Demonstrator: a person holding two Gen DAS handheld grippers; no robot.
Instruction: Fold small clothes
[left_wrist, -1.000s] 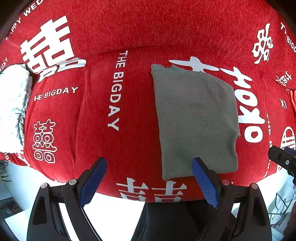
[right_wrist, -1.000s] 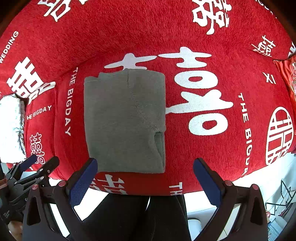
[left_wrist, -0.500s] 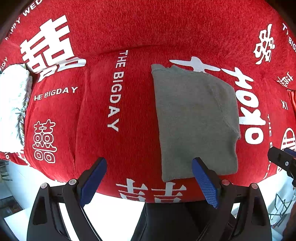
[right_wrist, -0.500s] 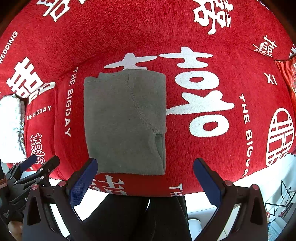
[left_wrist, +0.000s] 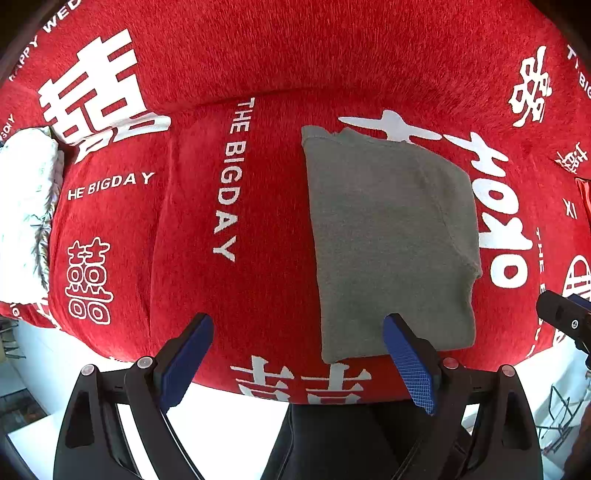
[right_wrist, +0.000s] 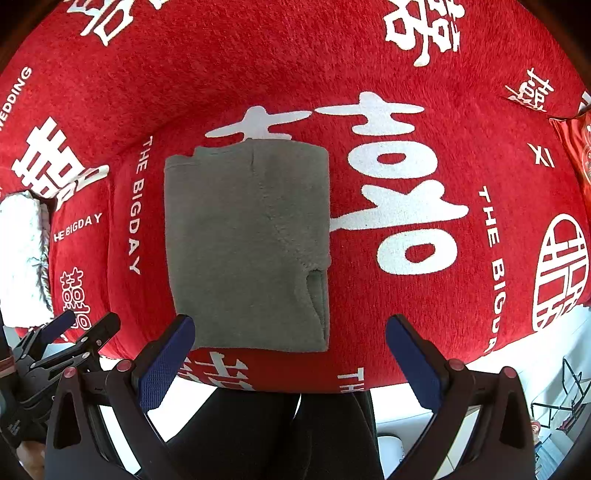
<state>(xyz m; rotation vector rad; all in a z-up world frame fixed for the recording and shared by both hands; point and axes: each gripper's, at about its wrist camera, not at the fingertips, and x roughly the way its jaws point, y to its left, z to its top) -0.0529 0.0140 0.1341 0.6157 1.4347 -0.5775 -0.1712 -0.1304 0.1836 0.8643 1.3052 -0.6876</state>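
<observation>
Garment, grey, folded to a rectangle, lies flat on red cover w/ white lettering, near its front edge. Left hand-held gripper spread wide, holding nothing; its right pad overlaps garment's near edge in view, contact unclear. Right hand-held gripper also spread, empty, low over the near edge. White bundle at far left, cut off by frame. Surface under cover hidden.

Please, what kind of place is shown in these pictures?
Probably a home living room. A folded grey garment lies on a sofa seat with a red cover printed with white wedding words; a white cushion sits at its end.
</observation>
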